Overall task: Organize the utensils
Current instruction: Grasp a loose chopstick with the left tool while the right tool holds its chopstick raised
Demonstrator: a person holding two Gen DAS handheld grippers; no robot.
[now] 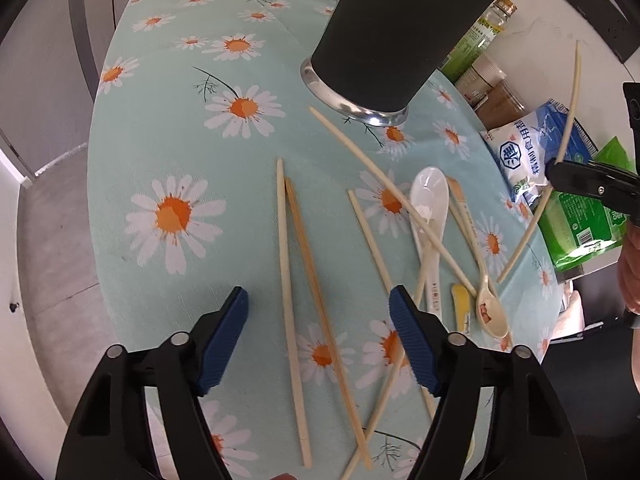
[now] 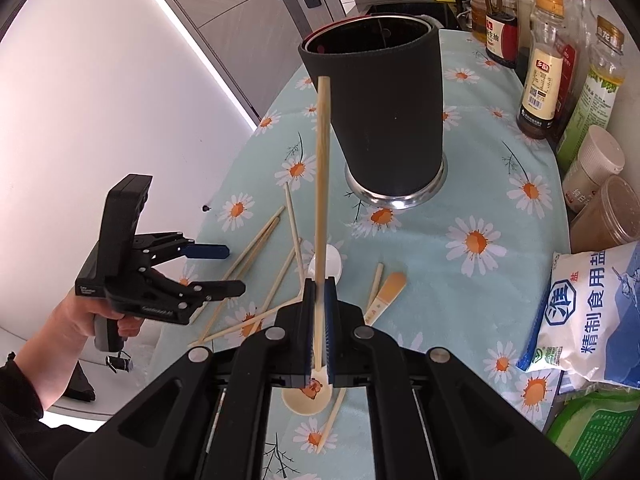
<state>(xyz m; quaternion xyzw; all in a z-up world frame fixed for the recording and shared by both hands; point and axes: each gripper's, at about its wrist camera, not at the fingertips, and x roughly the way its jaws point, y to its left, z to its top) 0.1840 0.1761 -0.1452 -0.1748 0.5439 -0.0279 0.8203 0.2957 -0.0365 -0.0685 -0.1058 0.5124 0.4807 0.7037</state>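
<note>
A tall black utensil holder (image 1: 392, 40) (image 2: 384, 112) on a steel base stands at the back of the daisy tablecloth (image 1: 168, 120). Several chopsticks lie scattered in front of it, with a white spoon (image 1: 428, 200) and a beige bear-print spoon (image 1: 490, 304) among them. My left gripper (image 1: 319, 296) (image 2: 230, 270) hangs open just above a pale chopstick (image 1: 286, 280) and a wooden chopstick (image 1: 312, 272), its pads clear of both. My right gripper (image 2: 319, 284) (image 1: 556, 170) is shut on one chopstick (image 2: 322, 160) (image 1: 570, 112), held upright in the air in front of the holder.
A bag of salt (image 2: 592, 312) and green packets (image 1: 580, 224) lie at the right edge. Sauce and oil bottles (image 2: 544, 68) and lidded jars (image 2: 600, 160) line the back right. The table's rounded edge drops off on the left.
</note>
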